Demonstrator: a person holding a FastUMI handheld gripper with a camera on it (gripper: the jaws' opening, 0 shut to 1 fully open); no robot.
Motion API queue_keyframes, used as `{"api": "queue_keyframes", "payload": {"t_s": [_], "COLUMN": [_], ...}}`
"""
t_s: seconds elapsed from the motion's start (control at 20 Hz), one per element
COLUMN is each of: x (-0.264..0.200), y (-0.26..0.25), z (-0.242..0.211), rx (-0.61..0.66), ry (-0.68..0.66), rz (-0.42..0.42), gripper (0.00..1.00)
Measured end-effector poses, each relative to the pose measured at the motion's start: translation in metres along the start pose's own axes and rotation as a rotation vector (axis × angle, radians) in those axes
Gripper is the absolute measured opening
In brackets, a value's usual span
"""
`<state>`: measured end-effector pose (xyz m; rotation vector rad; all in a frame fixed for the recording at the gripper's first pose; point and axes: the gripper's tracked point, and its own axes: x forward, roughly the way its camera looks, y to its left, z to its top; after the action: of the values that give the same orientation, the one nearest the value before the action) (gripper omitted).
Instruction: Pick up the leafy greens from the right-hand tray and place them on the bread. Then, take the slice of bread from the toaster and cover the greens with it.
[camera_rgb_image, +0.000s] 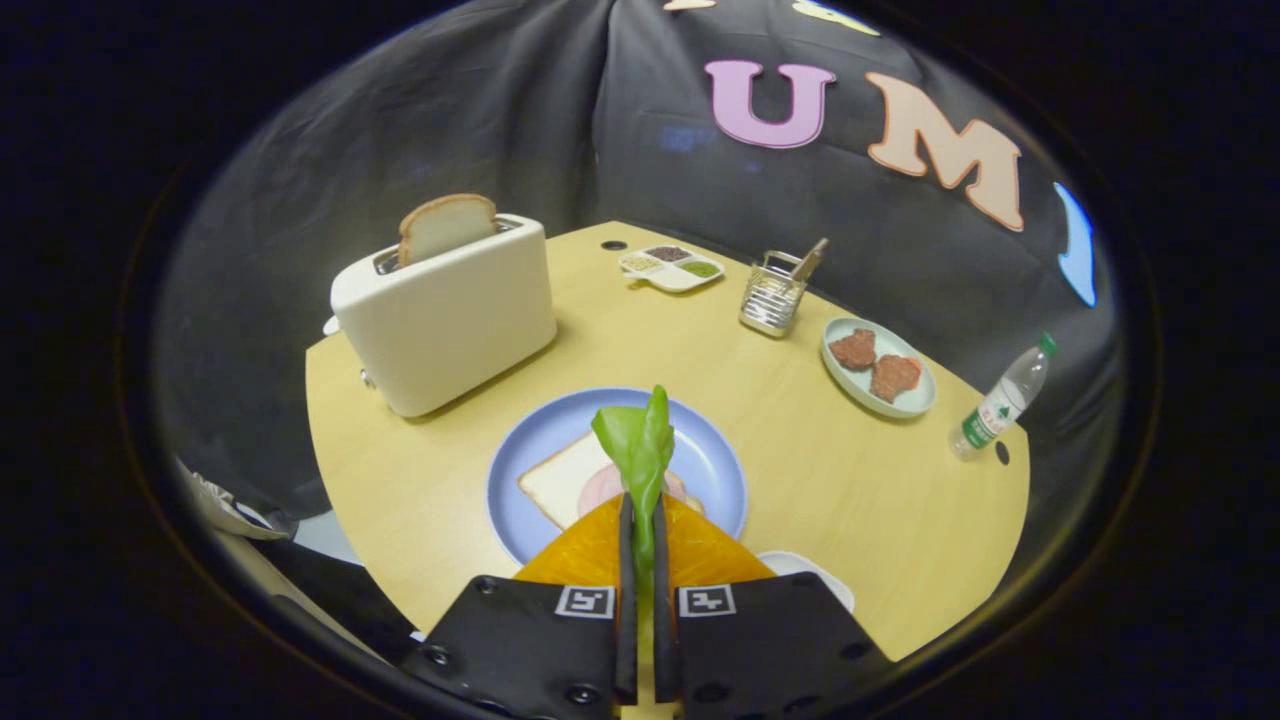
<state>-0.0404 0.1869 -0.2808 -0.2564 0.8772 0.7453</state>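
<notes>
My tool (640, 520) pinches the leafy greens (637, 445) between both fingers, the leaf standing up just ahead of them. It hangs over the bread (556, 480) on the blue plate (710, 465). Beyond, another slice (446, 226) stands in the toaster (445, 315) on the table (850, 480).

Pale yellow wooden worktop (830, 480) carries: cream toaster (445, 320), round blue plate (710, 465), divided white condiment tray (670, 268), metal utensil holder (772, 295), pale green patty dish (905, 400), clear plastic bottle (1000, 400).
</notes>
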Motion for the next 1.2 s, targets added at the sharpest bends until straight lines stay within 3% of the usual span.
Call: {"api": "queue_keyframes", "payload": {"t_s": [0.65,0.95,1.0,1.1,1.2], "x": [0.042,0.057,0.060,0.060,0.063], "y": [0.054,0.050,0.049,0.047,0.046], "z": [0.014,0.011,0.010,0.009,0.006], "rx": [-0.032,-0.041,-0.036,-0.036,-0.034], "ry": [0.030,0.046,0.049,0.054,0.063], "rz": [0.094,0.067,0.063,0.058,0.057], "gripper": [0.10,0.25,0.29,0.51,0.52]}}
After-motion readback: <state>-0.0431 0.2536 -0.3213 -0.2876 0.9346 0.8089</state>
